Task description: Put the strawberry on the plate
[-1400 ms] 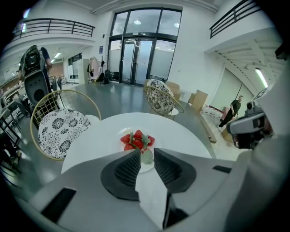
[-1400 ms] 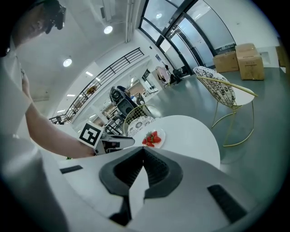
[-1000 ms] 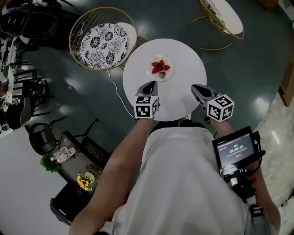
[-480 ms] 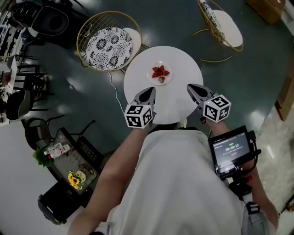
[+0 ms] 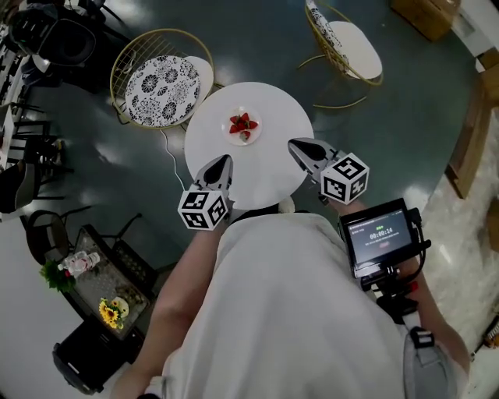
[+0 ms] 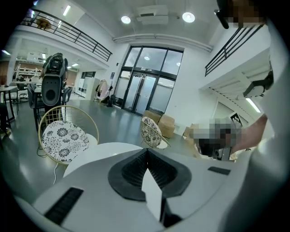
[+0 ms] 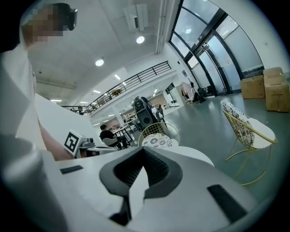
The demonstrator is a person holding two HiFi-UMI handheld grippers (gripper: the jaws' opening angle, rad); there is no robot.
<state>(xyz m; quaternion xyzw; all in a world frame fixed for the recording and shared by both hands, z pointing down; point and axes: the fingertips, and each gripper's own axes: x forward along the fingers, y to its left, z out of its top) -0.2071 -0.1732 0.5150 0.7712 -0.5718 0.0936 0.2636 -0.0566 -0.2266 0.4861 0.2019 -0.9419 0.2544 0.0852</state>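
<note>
A small white plate (image 5: 243, 126) with several red strawberries (image 5: 242, 122) on it sits on the round white table (image 5: 269, 167), toward its far left side. My left gripper (image 5: 222, 161) hangs above the table's near left edge, jaws shut and empty. My right gripper (image 5: 295, 143) is held over the near right part of the table, its jaws also closed on nothing. In the left gripper view the left gripper (image 6: 146, 152) points out level across the room, with only the table's edge (image 6: 97, 152) showing. The right gripper (image 7: 143, 149) shows the same in the right gripper view.
A wire chair with a patterned cushion (image 5: 160, 78) stands at the table's far left, a second chair (image 5: 351, 43) at the far right. Cardboard boxes (image 5: 427, 15) sit beyond it. A low rack with flowers (image 5: 101, 292) stands near left. A screen device (image 5: 378, 238) rides on the right forearm.
Both grippers have lifted away from the table toward the head camera, staying shut. The table and plate look smaller and have shifted left in the head view.
</note>
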